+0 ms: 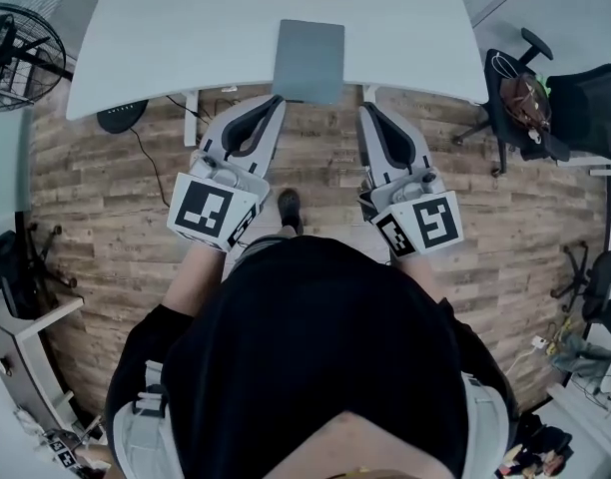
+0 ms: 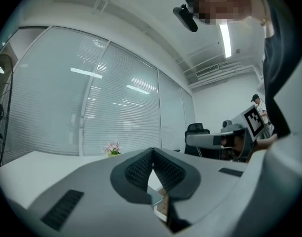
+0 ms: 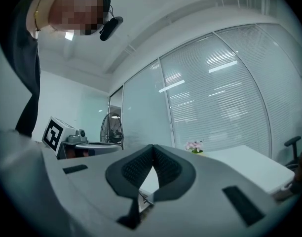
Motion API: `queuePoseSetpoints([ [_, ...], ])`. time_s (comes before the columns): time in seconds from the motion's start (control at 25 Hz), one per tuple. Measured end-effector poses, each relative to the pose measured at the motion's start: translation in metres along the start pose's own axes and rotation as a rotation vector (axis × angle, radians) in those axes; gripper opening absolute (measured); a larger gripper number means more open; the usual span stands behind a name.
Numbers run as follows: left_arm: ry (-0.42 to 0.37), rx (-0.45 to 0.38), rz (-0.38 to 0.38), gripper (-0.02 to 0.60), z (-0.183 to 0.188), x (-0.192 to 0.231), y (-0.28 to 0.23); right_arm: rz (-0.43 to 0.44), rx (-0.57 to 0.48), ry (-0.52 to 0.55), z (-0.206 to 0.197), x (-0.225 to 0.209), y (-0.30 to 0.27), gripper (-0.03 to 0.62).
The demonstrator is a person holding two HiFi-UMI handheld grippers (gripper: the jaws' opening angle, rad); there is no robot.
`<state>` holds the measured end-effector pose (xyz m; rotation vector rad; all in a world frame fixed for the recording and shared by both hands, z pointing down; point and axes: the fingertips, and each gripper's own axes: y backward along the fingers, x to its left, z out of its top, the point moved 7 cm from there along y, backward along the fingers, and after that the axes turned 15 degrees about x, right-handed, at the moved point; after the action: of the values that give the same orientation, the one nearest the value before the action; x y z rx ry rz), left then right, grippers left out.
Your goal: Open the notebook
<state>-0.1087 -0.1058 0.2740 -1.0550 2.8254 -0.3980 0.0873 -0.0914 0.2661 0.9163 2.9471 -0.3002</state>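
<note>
Jaws pressed together, empty; notebook (image 1: 308,60) closed on table (image 1: 186,38)

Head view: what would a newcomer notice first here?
A closed grey notebook lies at the near edge of the white table. Nearer the person, the left gripper and right gripper point towards the table, either side of the notebook. Their jaws are together and empty, over the wooden floor.
</note>
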Motion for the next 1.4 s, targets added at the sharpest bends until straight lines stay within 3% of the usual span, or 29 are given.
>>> queuePoseSetpoints([
  [0.4, -0.015, -0.016, -0.032, 0.011, 0.009, 0.036, -0.029, -0.027, -0.019, 0.001, 0.009, -0.012, -0.041, 0.005],
  [0.68, -0.006, 0.052, -0.074, 0.011, 0.000, 0.055, -0.052, -0.049, -0.027, -0.025, 0.008, -0.025, -0.065, 0.005],
  [0.84, 0.006, 0.024, -0.078, 0.011, 0.000, 0.065, -0.059, -0.063, -0.027, -0.030, 0.006, -0.029, -0.072, 0.005],
  [1.4, -0.007, 0.030, -0.036, 0.012, 0.000, 0.046, -0.081, -0.067, 0.005, -0.041, 0.004, -0.064, -0.055, 0.005],
])
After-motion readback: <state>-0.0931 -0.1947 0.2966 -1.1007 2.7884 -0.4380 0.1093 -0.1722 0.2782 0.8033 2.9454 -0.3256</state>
